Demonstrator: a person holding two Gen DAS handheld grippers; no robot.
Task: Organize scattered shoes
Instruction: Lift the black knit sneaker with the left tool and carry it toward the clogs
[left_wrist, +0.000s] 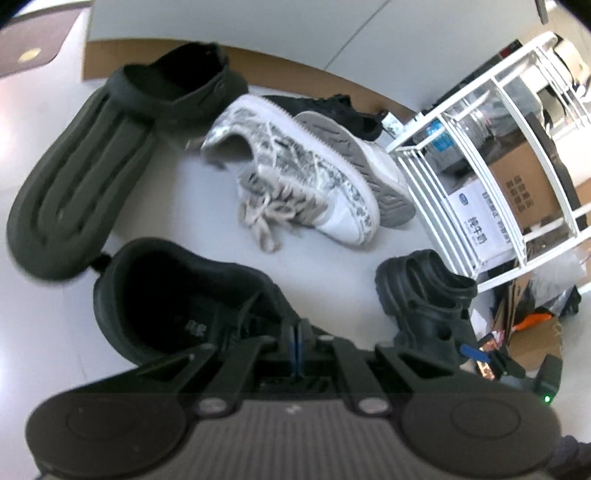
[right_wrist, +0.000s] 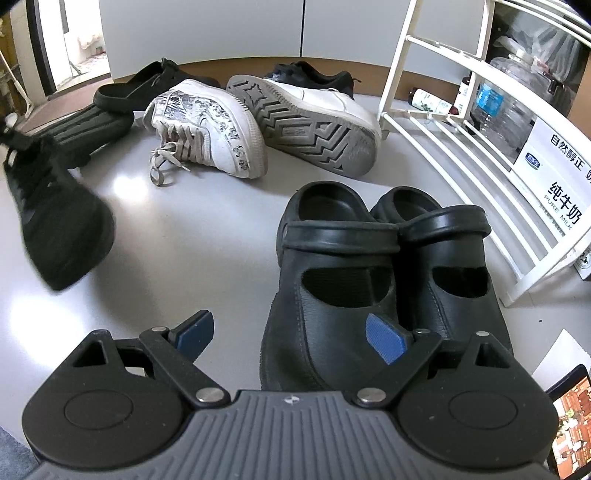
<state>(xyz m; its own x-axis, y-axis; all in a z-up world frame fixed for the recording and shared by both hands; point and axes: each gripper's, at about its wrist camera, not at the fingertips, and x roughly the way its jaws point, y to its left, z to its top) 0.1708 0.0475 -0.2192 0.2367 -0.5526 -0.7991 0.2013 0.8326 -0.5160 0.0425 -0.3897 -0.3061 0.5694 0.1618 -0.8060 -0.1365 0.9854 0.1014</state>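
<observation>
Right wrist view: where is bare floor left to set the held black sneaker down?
Bare floor lies between the black sneaker, the printed white sneaker and the paired black clogs. By the wall it is crowded: the tipped white sneaker touches the printed one, near the white rack.

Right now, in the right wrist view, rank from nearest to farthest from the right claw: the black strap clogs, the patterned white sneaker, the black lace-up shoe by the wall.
1. Black strap clogs, directly under the open right claw.
2. Patterned white sneaker, mid-floor, left.
3. Black lace-up shoe, against the wall, behind an overturned white sneaker.
</observation>
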